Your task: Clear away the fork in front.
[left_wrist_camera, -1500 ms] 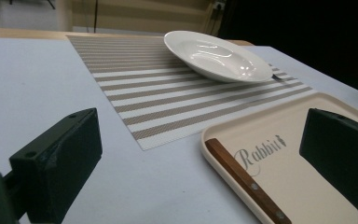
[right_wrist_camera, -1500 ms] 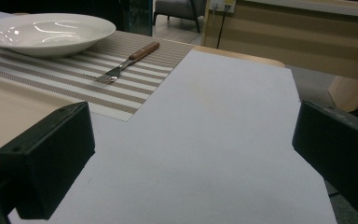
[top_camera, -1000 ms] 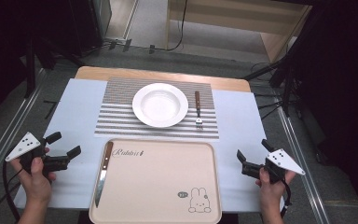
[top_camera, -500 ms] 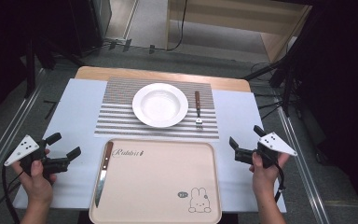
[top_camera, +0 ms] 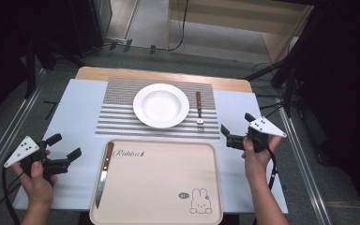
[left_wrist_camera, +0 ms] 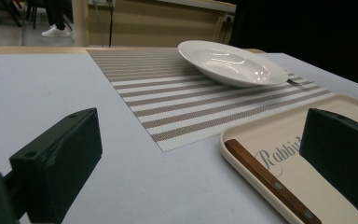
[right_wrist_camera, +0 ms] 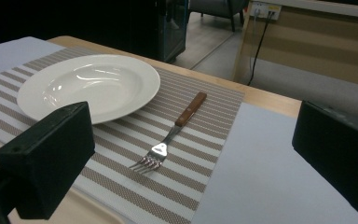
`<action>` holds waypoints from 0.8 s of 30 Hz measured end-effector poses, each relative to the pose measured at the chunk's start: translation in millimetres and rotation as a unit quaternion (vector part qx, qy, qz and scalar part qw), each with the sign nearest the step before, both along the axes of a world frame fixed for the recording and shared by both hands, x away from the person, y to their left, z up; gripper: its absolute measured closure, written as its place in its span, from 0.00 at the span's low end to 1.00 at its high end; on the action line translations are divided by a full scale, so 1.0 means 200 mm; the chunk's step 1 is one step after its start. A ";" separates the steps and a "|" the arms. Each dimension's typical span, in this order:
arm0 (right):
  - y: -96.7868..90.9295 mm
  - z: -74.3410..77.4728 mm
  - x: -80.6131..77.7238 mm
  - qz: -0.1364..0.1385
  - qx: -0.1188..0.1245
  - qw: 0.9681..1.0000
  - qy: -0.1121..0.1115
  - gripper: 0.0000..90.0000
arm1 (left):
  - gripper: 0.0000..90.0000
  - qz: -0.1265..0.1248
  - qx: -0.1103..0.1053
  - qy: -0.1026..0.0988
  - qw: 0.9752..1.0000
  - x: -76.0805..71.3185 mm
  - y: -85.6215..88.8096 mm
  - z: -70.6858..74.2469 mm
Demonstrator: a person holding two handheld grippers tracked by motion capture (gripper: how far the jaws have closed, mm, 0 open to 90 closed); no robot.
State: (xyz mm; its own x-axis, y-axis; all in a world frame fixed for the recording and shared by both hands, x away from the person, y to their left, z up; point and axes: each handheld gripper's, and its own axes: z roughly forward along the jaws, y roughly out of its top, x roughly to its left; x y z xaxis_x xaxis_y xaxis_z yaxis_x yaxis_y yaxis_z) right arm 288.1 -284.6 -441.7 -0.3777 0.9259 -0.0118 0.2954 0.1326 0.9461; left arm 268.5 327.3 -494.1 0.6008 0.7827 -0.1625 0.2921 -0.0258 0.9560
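Lying on the striped mat at 3 o'clock of the plate, the fork is untouched. The right tool has swung in from the tabletop's edge toward it, jaws wide, likely the pickup approach. The left tool waits, wide open.

— Anything between my right fingers and the fork?
— No, bare desk there. The plate sits just beside the fork's far side.
— And my left?
— The tray rim, knife along it.
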 end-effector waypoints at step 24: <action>0.08 0.07 0.29 0.004 0.013 0.999 0.044 0.00 | 0.00 -0.001 0.002 -0.003 1.000 0.00 0.00 0.00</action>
State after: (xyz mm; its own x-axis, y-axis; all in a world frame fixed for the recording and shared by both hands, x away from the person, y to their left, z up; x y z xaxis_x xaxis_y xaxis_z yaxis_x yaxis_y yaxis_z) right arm 345.2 -269.1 -427.9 -0.3827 0.9227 0.0462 0.3768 0.1102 0.9197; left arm 268.1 326.6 -494.2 0.6030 0.7824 -0.1556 0.2863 -0.0302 0.9577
